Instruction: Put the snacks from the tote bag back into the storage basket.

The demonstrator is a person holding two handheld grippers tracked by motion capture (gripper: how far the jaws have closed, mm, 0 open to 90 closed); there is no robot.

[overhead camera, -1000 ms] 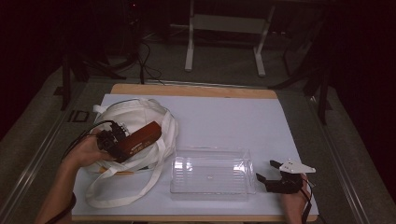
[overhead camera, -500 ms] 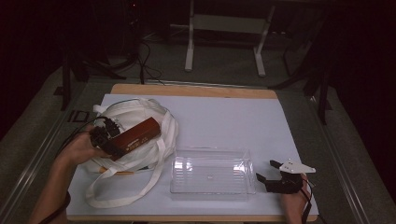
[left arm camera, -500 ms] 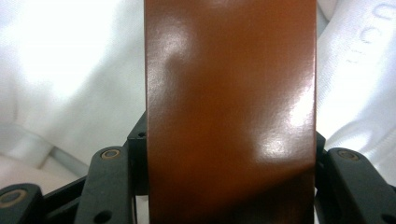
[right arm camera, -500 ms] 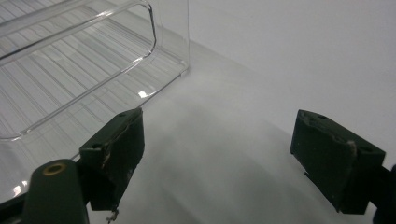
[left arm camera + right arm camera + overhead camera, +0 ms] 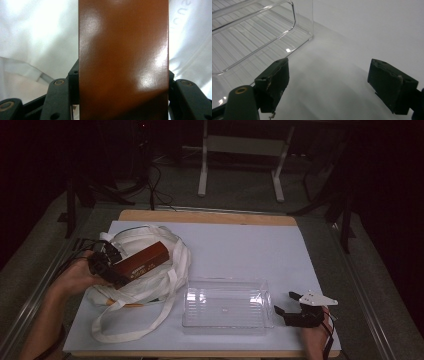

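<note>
A long brown box (image 5: 141,260) is held over a white cloth bag (image 5: 150,280) at the table's left, with my left gripper (image 5: 107,265) shut on its near end. In the left gripper view the brown box (image 5: 123,60) rises between the jaws, white cloth bag (image 5: 37,37) behind it. A clear plastic tray (image 5: 227,302) lies empty at the front middle. My right gripper (image 5: 287,304) rests open just right of the tray, nothing between its fingers. In the right gripper view the gripper (image 5: 332,82) stands wide over the white mat, the tray's corner (image 5: 287,27) at upper left.
A white mat (image 5: 240,250) covers the wooden table (image 5: 210,216). The bag's long straps (image 5: 135,327) loop toward the front edge. Metal stand legs (image 5: 240,165) and cables lie on the floor beyond the table.
My left gripper has drawn the brown box back toward the left and slightly up from the bag. The right gripper has stayed still.
</note>
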